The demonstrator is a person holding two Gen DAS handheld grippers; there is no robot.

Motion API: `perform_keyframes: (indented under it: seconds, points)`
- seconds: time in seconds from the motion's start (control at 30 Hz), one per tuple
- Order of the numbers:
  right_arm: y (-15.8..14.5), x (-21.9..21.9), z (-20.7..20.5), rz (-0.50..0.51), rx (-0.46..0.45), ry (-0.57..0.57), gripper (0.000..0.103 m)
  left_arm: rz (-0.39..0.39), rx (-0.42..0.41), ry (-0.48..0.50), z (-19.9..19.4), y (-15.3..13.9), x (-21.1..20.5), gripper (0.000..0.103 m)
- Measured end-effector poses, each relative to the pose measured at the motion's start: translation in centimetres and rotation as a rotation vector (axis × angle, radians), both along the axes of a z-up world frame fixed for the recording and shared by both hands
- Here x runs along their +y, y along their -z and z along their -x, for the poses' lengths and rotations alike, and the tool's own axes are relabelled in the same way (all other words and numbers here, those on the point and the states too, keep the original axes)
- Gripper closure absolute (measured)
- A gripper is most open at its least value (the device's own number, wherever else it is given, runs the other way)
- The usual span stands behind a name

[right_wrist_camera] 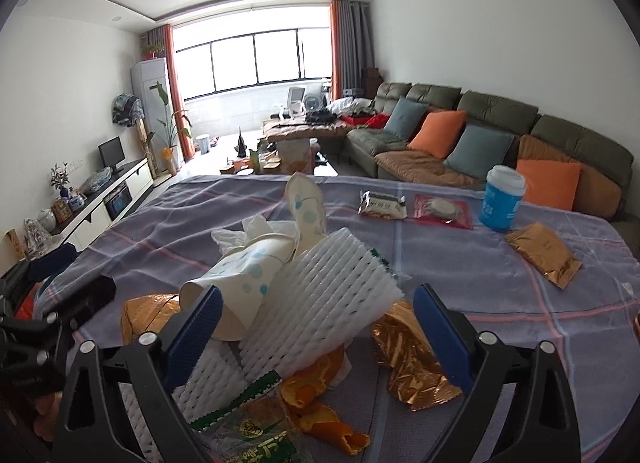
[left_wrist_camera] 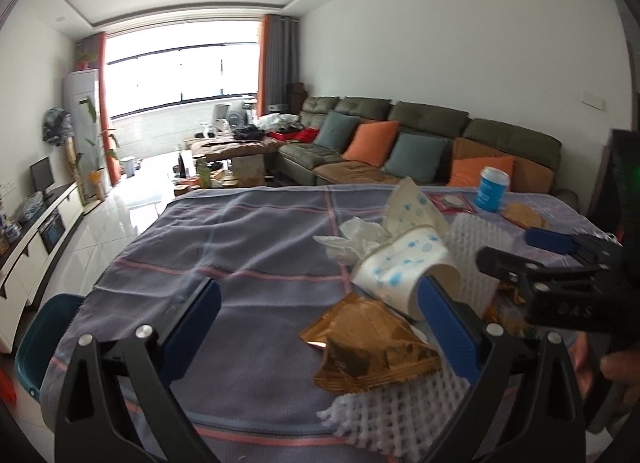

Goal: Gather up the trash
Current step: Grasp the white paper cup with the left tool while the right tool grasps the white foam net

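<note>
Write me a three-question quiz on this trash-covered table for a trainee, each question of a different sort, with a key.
1. True or false: the blue cup with the white lid stands upright on the checked purple tablecloth.
2. What lies between the right gripper fingers? A) white foam fruit net B) a glass bottle C) a metal spoon
3. Fill in: the pile's crushed white paper cup is printed with ____ dots.

Key:
1. True.
2. A. The net lies between the wide-open fingers, not pressed by them.
3. Blue.
</note>
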State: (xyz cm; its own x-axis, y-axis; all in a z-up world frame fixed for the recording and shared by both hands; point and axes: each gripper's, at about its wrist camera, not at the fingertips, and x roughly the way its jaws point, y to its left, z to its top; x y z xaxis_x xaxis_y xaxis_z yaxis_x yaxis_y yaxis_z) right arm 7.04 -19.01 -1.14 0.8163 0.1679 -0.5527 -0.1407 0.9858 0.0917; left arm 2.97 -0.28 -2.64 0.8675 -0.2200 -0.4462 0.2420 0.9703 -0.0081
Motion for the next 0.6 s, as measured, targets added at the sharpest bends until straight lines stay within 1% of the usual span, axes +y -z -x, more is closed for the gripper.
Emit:
perform_keyframes:
  seconds: [0.1, 0.17, 0.23, 0.3, 0.33, 0.37, 0.4, 0.47, 0.5, 0.53, 0.57, 0.6]
  points:
    - [0.2, -0.7, -0.7, -0.019, 0.018, 0.013, 0.011, -0.006, 0.014, 0.065, -0.4, 0.2, -1.0, 0.010]
    - [0.4, -1.6, -1.3, -0.039, 0.034, 0.035, 0.011, -0.011, 0.042, 0.109, -1.0, 0.4, -1.8, 0.016]
    - [0.7, -2.5, -2.0, -0.049, 0.054, 0.053, 0.011, -0.023, 0.070, 0.150, -1.7, 0.6, -2.7, 0.018]
    - [0.9, -3.2, -2.5, -0.068, 0.080, 0.050, 0.012, -0.034, 0.102, 0.190, -2.4, 0.9, -3.5, 0.021]
    - [1.1, -3.5, -2.8, -0.093, 0.098, 0.041, 0.016, -0.034, 0.121, 0.212, -2.8, 1.0, -3.9, 0.025]
    - [1.3, -3.8, -3.1, -0.117, 0.116, 0.028, 0.022, -0.036, 0.139, 0.225, -3.3, 1.2, -4.3, 0.031]
    - [1.5, -4.0, -3.4, -0.142, 0.135, 0.013, 0.025, -0.041, 0.152, 0.229, -3.7, 1.4, -4.6, 0.034]
    - [1.9, -4.3, -3.8, -0.170, 0.159, -0.005, 0.042, -0.047, 0.168, 0.238, -4.4, 1.6, -5.0, 0.050]
    - [2.1, -4.2, -3.8, -0.178, 0.167, -0.013, 0.047, -0.043, 0.180, 0.242, -4.8, 1.7, -5.0, 0.055]
    - [2.2, -4.4, -3.9, -0.194, 0.177, -0.026, 0.057, -0.034, 0.191, 0.250, -5.2, 1.8, -4.9, 0.067]
    - [2.3, -4.4, -3.9, -0.206, 0.179, -0.034, 0.060, -0.022, 0.201, 0.260, -5.4, 1.8, -4.8, 0.079]
    - [2.2, -4.4, -3.8, -0.213, 0.176, -0.043, 0.063, -0.018, 0.206, 0.265, -5.5, 1.8, -4.7, 0.083]
